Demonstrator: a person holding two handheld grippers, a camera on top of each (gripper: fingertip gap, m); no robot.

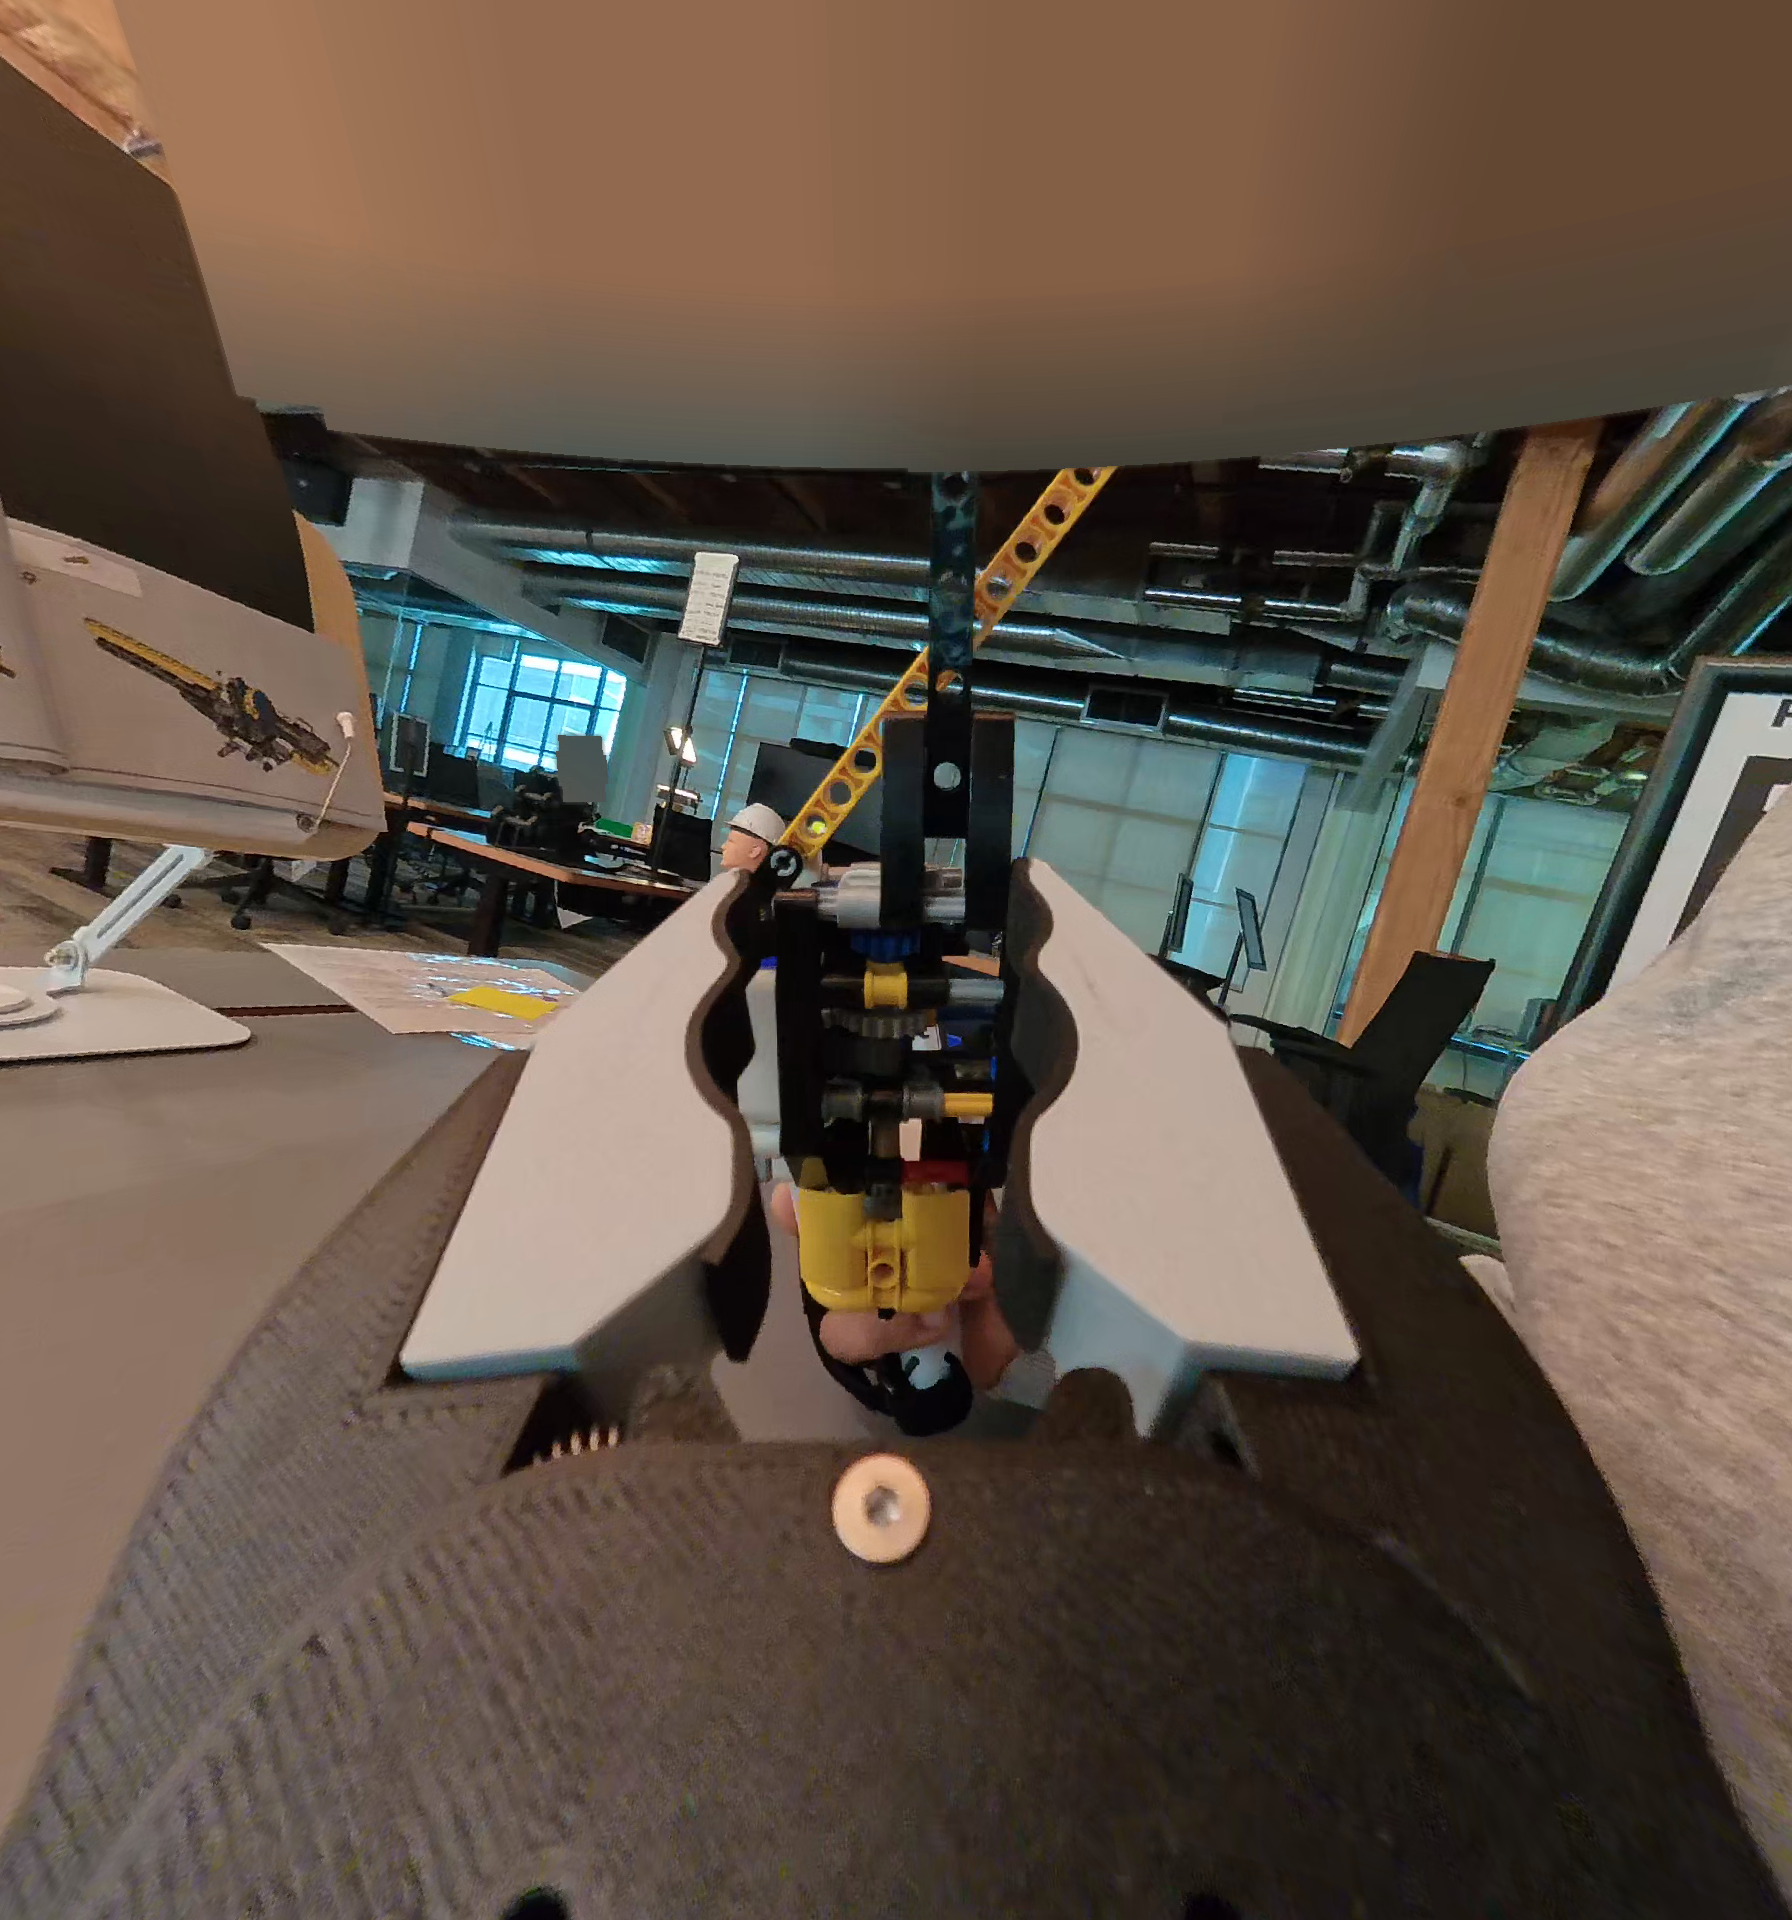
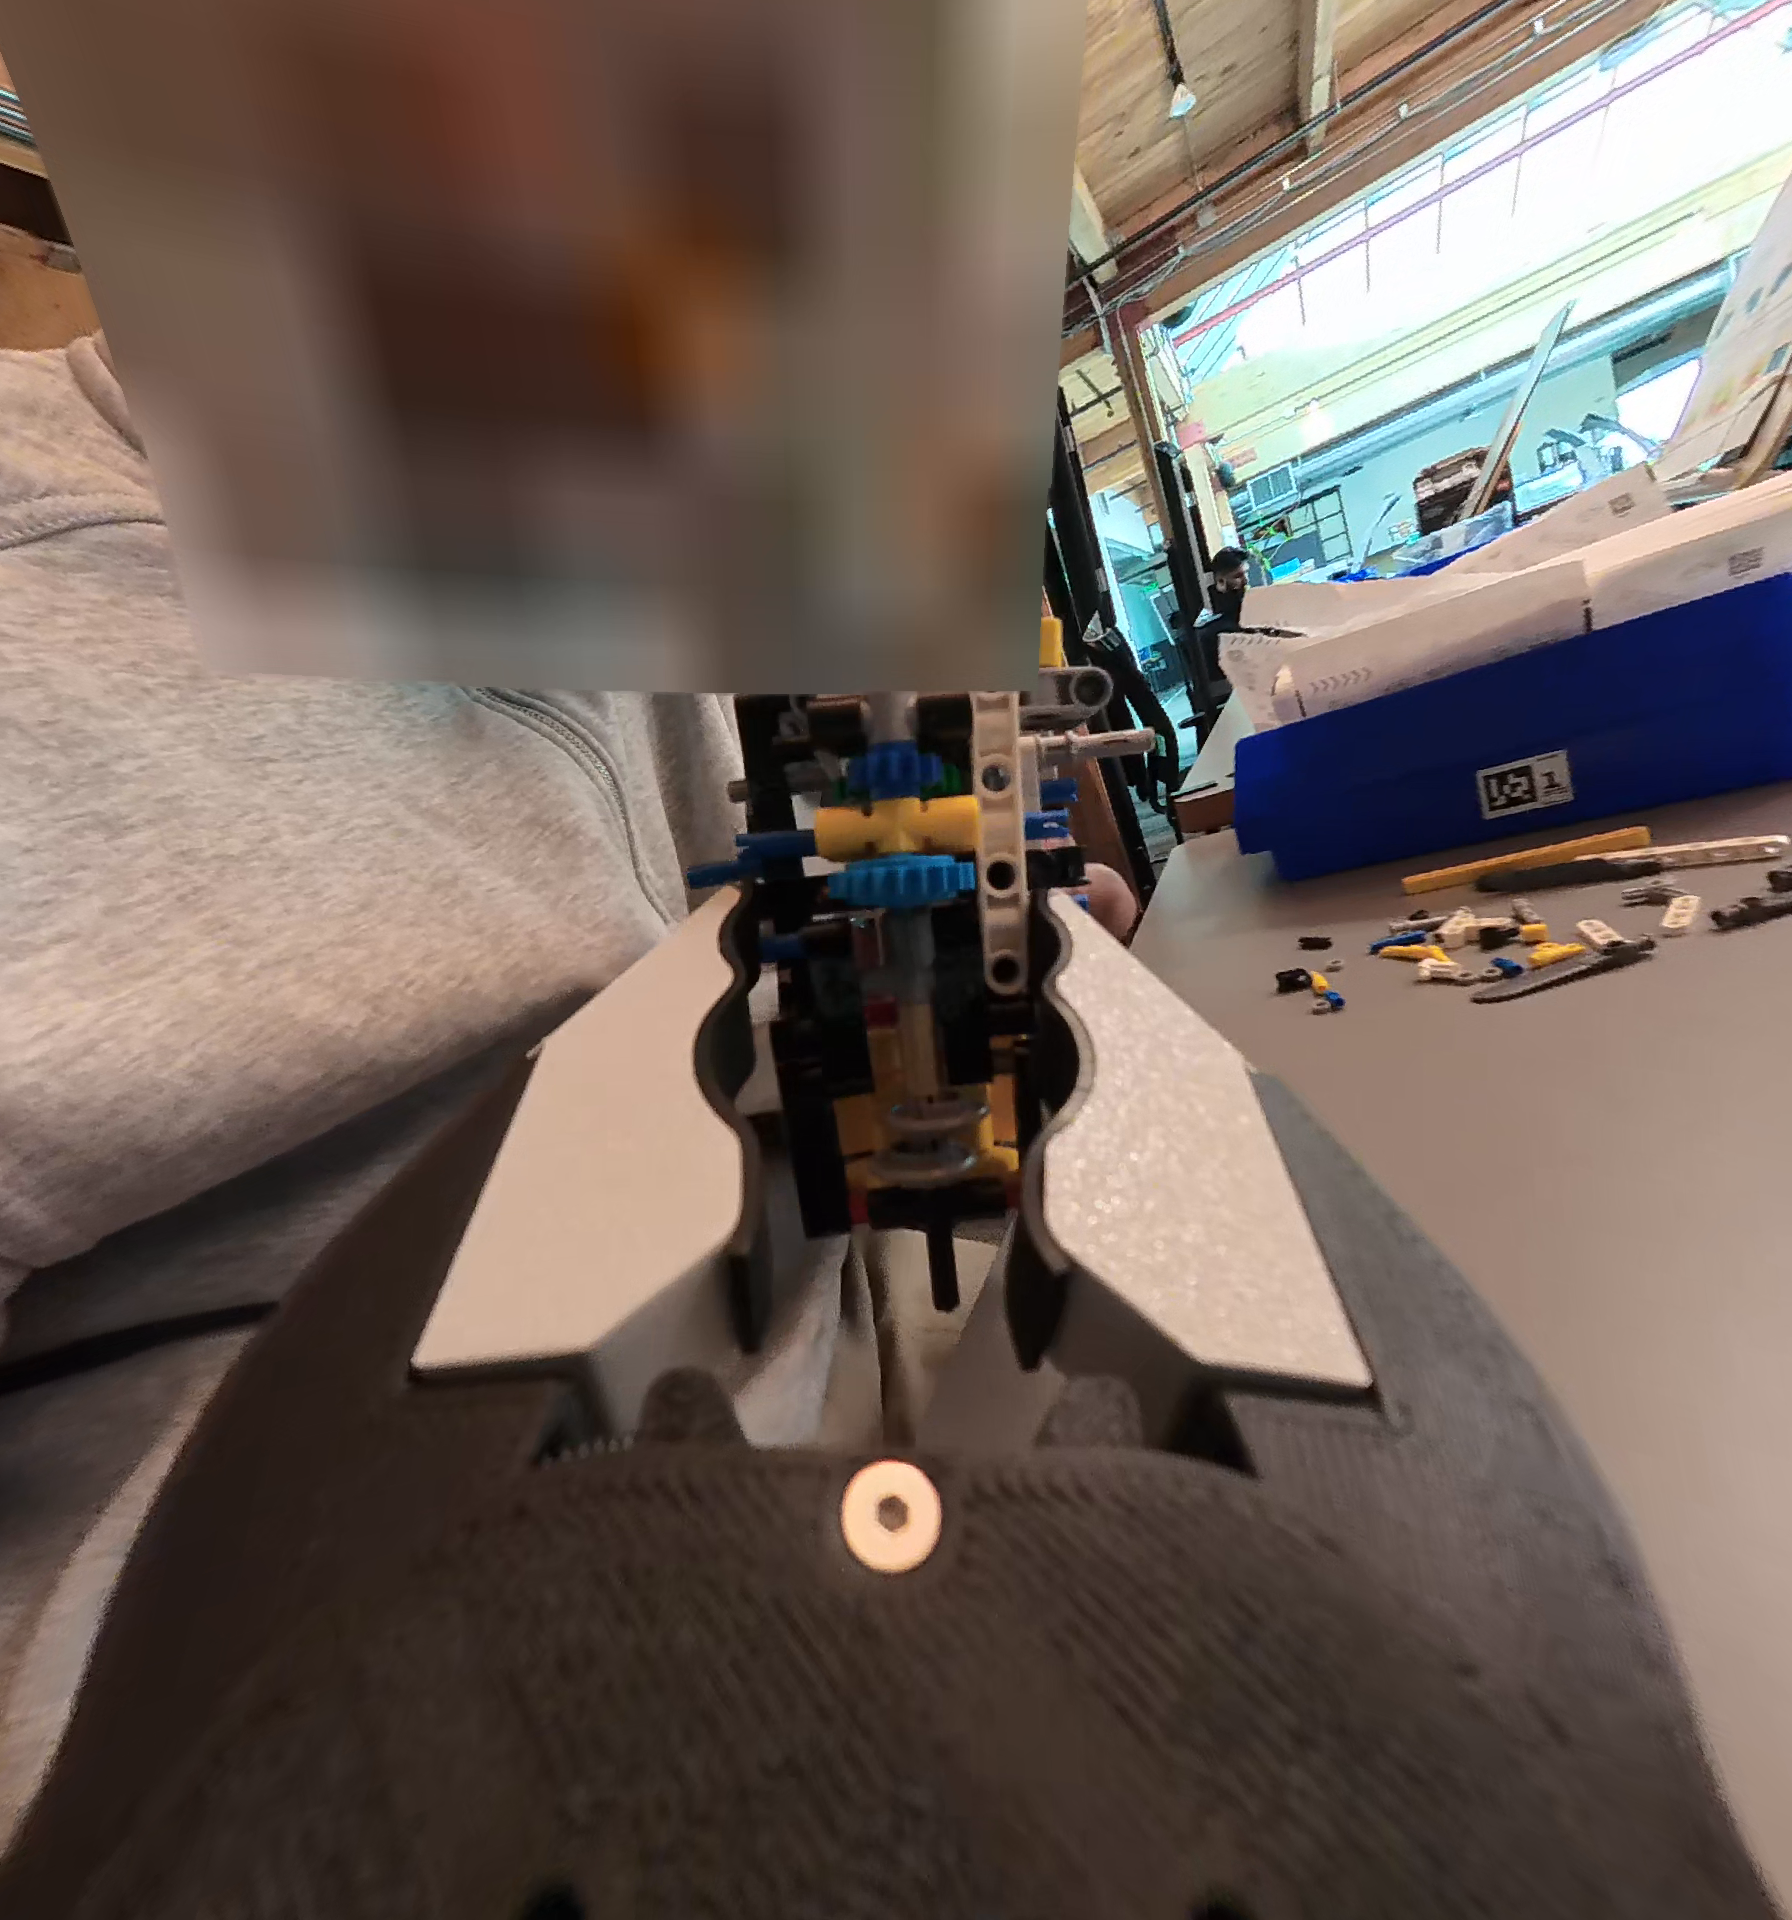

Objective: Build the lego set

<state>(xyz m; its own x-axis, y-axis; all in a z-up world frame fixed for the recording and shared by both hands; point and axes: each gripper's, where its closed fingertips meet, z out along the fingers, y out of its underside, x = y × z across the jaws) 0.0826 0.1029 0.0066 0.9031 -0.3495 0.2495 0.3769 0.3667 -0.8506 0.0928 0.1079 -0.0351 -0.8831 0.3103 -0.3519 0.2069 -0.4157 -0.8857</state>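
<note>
Looks like a big open-plan workshop or lab space in a converted industrial building. Exposed metal ducts (image 1: 1287,582) run under a dark ceiling, there are bare wooden posts (image 1: 1463,727) and timber roof beams (image 2: 1318,62), plus glass partition walls (image 1: 1131,821) at the back. Long desks (image 1: 559,868) with monitors and office chairs fill the room. The grey worktable (image 2: 1494,1195) has a blue parts bin (image 2: 1494,758) stuffed with paper bags, loose toy bricks (image 2: 1474,935), and an instruction booklet (image 1: 144,686) on a stand.
</note>
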